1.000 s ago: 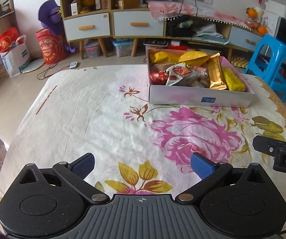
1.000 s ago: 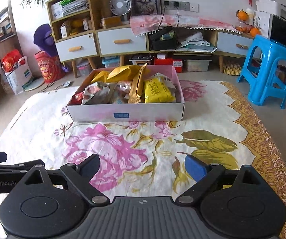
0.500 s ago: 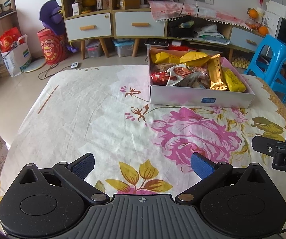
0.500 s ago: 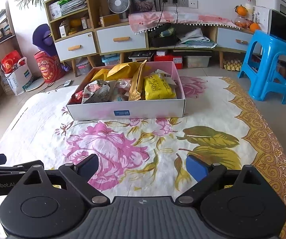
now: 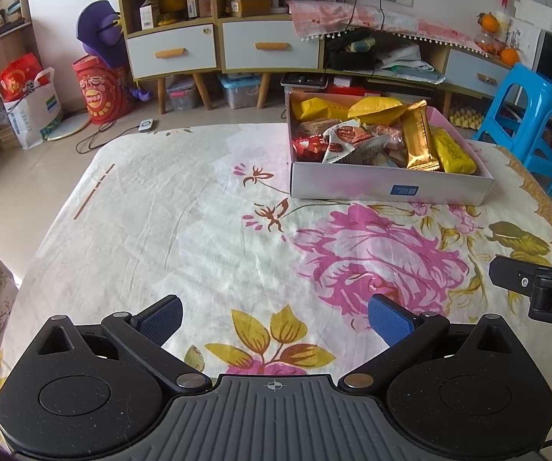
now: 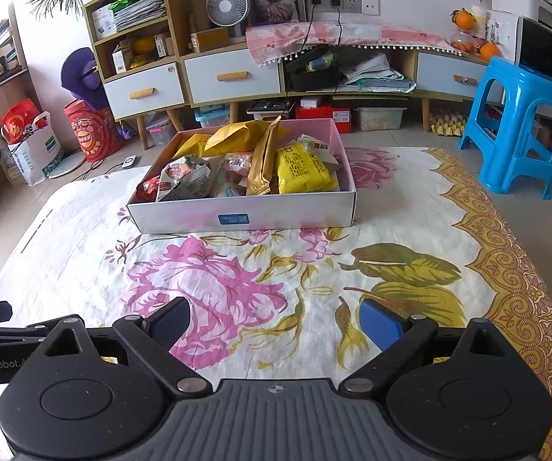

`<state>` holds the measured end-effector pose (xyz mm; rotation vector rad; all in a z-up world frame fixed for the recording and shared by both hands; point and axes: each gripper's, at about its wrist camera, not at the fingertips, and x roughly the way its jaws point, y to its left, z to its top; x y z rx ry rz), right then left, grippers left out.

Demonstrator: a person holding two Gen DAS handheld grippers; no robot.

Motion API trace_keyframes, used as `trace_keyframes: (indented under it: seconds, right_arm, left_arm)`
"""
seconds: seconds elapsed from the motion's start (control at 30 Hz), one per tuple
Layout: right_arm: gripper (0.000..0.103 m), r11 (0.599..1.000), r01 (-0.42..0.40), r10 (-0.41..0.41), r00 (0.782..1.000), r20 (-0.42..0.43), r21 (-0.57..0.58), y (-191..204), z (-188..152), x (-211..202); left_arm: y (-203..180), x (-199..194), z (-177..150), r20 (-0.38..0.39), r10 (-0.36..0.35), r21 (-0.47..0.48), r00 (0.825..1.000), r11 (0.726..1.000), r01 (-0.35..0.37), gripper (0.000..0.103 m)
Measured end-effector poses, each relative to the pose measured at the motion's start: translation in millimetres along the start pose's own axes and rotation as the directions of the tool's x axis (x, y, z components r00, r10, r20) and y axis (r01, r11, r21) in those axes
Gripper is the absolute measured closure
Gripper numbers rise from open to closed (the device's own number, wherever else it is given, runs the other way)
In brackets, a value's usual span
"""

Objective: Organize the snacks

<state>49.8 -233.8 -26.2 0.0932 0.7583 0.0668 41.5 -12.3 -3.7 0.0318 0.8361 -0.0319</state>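
A pink-white cardboard box (image 5: 391, 188) (image 6: 245, 213) sits on a floral cloth at the far side. It holds several snack packs: yellow bags (image 6: 304, 169), a gold bar pack (image 5: 420, 136) (image 6: 262, 159), a silver-red pack (image 5: 347, 142) and a red one (image 5: 306, 146). My left gripper (image 5: 274, 317) is open and empty, low over the cloth, well short of the box. My right gripper (image 6: 274, 320) is open and empty too, also short of the box. The right gripper's finger shows at the right edge of the left wrist view (image 5: 537, 284).
The floral cloth (image 5: 199, 230) (image 6: 410, 230) covers the surface between grippers and box. A blue plastic stool (image 6: 514, 126) stands to the right. Cabinets with drawers (image 6: 233, 77) and bags on the floor (image 5: 30, 107) lie behind.
Both grippers have edged slightly upward and back; the box looks a little farther and lower in both views. Both stay open and empty.
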Motion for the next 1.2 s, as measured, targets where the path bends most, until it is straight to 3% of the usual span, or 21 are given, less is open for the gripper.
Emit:
trace_keyframes:
  seconds: [1.2]
  right_arm:
    - [0.015,1.000,-0.003,0.003,1.000,0.001,-0.012,4.7,0.7,0.6]
  left_arm:
    - [-0.3,-2.4,-2.0,-0.012,-0.016,-0.002,1.000,1.000,0.016,0.000]
